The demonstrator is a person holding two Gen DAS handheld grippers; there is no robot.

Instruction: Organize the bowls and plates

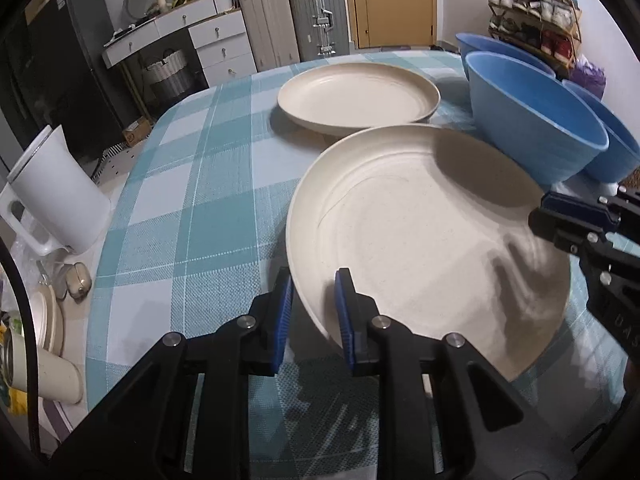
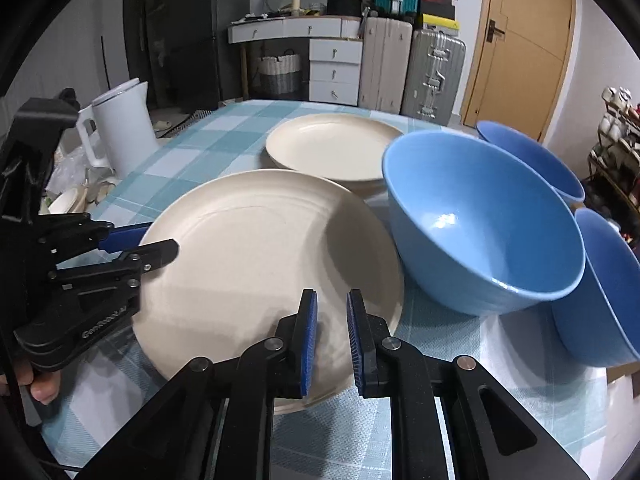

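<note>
Clearly held at two edges: near cream plate (image 2: 256,264), between the blue pads of both tools, tilted with its far rim up against the closest blue bowl (image 2: 484,220) and its near rim low over the checked tablecloth (image 1: 192,208). Right gripper (image 2: 332,344) closed narrow on the near rim; left gripper (image 1: 312,316) also on the rim at the other side, pads close on it, perhaps a little looser. Probably stiff and light, plastic-like, smooth and somewhat slippery, not very fragile. Best taken at the thin raised rim, one pad inside and one outside, as now. Round, so no long axis; open face up and turned toward the fingers. Beyond the fingertips, second cream plate (image 1: 358,96) flat on the cloth. Two more blue bowls right of the fingers.
</note>
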